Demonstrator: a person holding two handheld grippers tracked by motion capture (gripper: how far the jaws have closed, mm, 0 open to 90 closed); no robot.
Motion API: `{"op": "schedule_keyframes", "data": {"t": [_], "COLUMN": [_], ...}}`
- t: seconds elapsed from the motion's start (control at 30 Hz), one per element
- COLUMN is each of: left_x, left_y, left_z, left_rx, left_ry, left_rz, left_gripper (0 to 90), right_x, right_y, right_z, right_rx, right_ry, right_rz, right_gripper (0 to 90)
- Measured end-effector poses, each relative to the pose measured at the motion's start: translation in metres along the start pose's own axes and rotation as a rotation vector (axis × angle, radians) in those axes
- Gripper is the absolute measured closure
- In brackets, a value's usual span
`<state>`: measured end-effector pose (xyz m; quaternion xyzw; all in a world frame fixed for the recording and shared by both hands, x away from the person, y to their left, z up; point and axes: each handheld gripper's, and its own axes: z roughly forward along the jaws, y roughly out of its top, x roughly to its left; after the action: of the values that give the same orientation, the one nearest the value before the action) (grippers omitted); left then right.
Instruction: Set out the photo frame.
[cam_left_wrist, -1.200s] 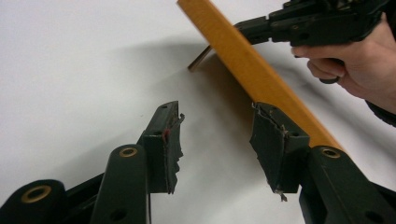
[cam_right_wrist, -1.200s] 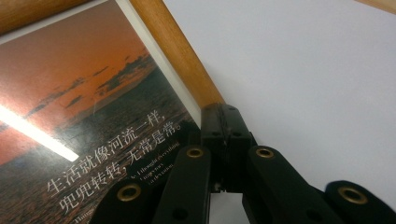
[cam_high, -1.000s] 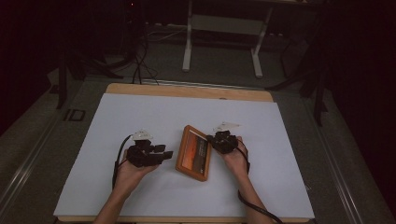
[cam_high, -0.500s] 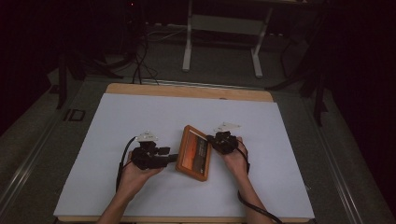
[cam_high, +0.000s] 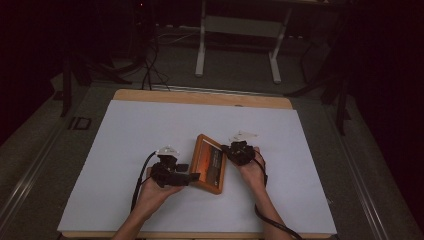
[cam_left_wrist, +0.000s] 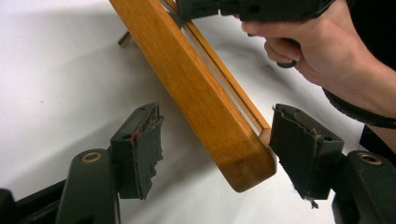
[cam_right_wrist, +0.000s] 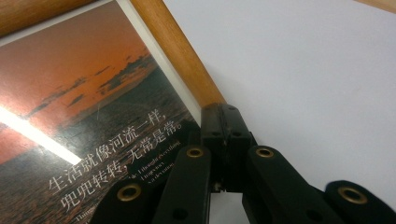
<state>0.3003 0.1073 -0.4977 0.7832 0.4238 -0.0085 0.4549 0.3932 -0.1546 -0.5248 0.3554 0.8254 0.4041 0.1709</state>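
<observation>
Jaws of the right gripper (cam_high: 235, 151) clamp the picture frame (cam_high: 210, 164), steadying it near the table's (cam_high: 125, 135) front edge; the left gripper's (cam_high: 192, 176) have just been opening, wide around its corner.

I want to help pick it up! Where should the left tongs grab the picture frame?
Probably the near corner of the picture frame, on its thick wooden edge. The left tongs are already open around that corner, coming from the side opposite the right tongs, which pinch the far edge.

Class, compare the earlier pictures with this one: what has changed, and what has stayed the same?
The left gripper moved right to the picture frame; its jaws have just been opening, and the frame's corner now sits between them. The right gripper stays shut on the frame's far edge; the frame hasn't shifted.
</observation>
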Motion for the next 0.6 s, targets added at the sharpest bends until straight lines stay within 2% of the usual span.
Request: {"op": "schedule_keyframes", "data": {"t": [0.23,0.33,0.6], "left_x": [-0.003,-0.003,-0.001], "left_y": [-0.001,-0.002,-0.003], "left_z": [0.008,0.011,0.013], "left_rx": [0.019,0.026,0.019], "left_ry": [-0.03,-0.046,-0.07], "left_rz": [-0.018,-0.037,-0.101], "left_gripper": [39.7,44.2,49.4], "right_x": [0.0,0.0,0.001], "right_y": [0.0,0.0,0.0], "right_z": [0.0,0.0,0.0], "right_rx": [-0.004,-0.004,0.0], "right_ry": [0.001,0.0,-0.004], "right_rz": [0.001,0.001,-0.005], "right_gripper": [89.8,89.7,89.7]}}
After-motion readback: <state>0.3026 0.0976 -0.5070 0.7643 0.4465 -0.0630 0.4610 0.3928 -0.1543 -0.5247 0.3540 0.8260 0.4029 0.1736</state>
